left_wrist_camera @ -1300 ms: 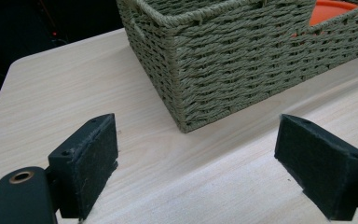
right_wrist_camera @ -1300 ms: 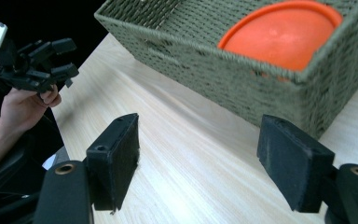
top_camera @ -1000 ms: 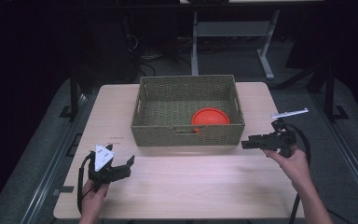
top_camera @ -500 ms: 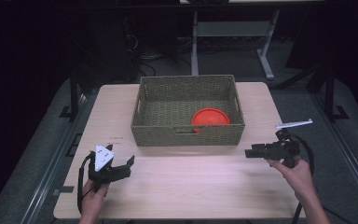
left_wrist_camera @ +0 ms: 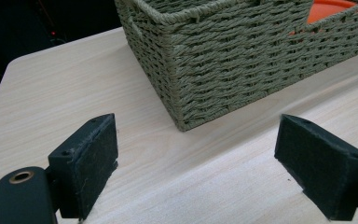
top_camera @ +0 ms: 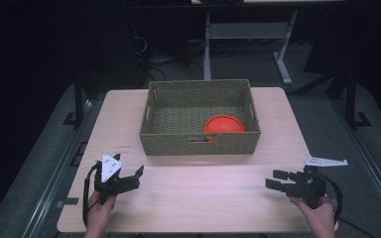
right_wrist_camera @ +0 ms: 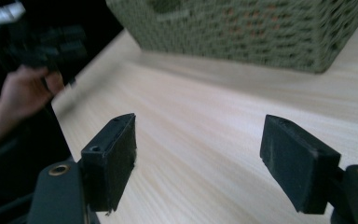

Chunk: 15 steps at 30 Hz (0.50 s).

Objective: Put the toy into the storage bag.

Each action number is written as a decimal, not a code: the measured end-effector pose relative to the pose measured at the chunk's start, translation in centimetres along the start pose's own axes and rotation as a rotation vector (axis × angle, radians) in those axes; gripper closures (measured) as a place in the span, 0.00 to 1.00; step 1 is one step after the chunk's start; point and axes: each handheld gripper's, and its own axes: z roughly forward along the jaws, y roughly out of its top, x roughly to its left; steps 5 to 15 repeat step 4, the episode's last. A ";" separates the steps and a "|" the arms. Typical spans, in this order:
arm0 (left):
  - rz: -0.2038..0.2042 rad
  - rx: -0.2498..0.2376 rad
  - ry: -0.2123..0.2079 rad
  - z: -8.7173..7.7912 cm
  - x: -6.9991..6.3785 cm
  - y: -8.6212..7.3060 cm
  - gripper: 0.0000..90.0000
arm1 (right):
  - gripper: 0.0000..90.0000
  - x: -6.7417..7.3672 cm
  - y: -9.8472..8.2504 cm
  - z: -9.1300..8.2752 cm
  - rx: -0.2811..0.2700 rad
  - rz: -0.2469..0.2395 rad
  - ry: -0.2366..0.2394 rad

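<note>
Orange bowl (top_camera: 223, 124) sits inside the woven basket (top_camera: 198, 144), right end, so it looks stowed. Both grippers hang near the table's (top_camera: 203, 198) front edge, well apart: left gripper (top_camera: 129, 179) and right gripper (top_camera: 276, 180), jaws spread wide, holding nothing.

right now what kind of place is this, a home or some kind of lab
Most likely a lab or recording room, not a home. A bare light wooden table stands in a dark room, carrying a woven basket with an orange dish inside. Cables and a metal stand frame sit on the dark floor behind it.
</note>
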 end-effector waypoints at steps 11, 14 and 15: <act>0.003 -0.002 -0.003 0.1 0.0 0.0 0.14 | 0.28 -0.8 -1.9 -0.1 -0.089 0.046 0.007; 0.003 -0.002 -0.003 0.1 0.0 0.0 0.14 | 0.28 -0.8 -1.9 -0.1 -0.089 0.046 0.007; 0.003 -0.002 -0.003 0.1 0.0 0.0 0.14 | 0.28 -0.8 -1.9 -0.1 -0.089 0.046 0.007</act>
